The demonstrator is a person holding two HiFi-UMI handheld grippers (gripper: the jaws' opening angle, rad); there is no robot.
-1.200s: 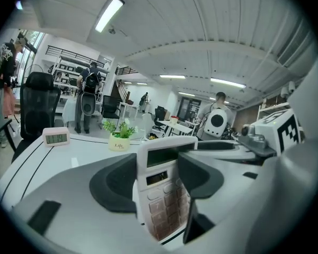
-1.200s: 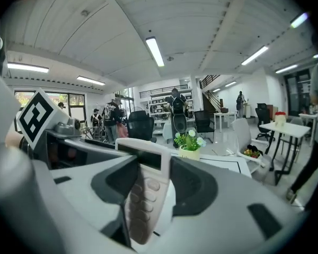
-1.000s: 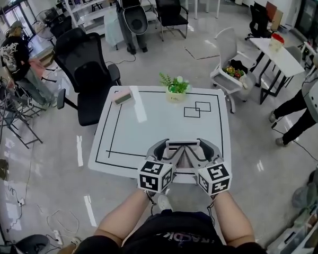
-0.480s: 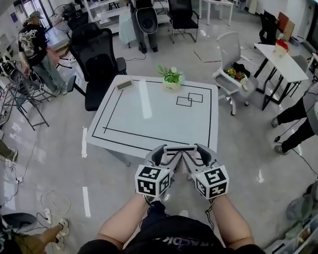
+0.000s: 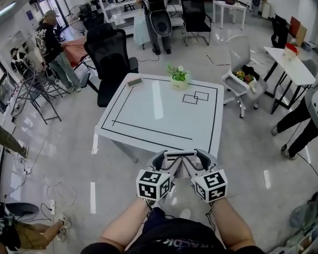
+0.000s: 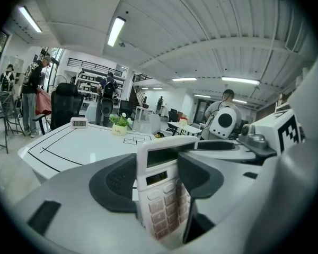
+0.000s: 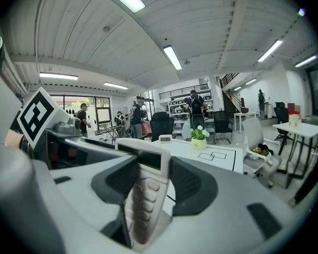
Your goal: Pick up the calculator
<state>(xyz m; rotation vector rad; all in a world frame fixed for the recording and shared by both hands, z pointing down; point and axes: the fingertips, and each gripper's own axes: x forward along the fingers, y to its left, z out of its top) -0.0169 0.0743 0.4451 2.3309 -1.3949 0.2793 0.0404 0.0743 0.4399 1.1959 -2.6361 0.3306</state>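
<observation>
- At the far left of the head view, a person in a dark printed shirt point(image 5: 49, 33) stands near a black high-backed office chair point(image 5: 112, 57).
- Right of them is the white square table with black line markings point(image 5: 148, 121). A small pale digital clock point(image 5: 134, 81) sits at its far left corner, and a little green plant in a pale pot point(image 5: 178, 77) stands by the far edge.
- On the person's side of the table's near edge, above the glossy grey floor, the left gripper point(image 5: 167, 157) pinches one end of the white plastic calculator point(image 5: 180, 154).
- The left gripper view shows that gripper point(image 6: 158, 174) with its dark pads clamped on the white plastic calculator point(image 6: 161, 194), with the display and keys facing the camera.
- The right gripper point(image 5: 197, 156) grips the other end, so the white plastic calculator hangs level between the two, off the table.
- The right gripper view shows the right gripper point(image 7: 151, 181) closed on the white plastic calculator point(image 7: 143, 205), seen edge-on with its keys towards the left pad.
- Farther right stand a white swivel chair with colourful things on its seat point(image 5: 243, 62) and a white side table point(image 5: 289, 62).
- At the right edge stands a person in white and black clothing point(image 5: 314, 110).
</observation>
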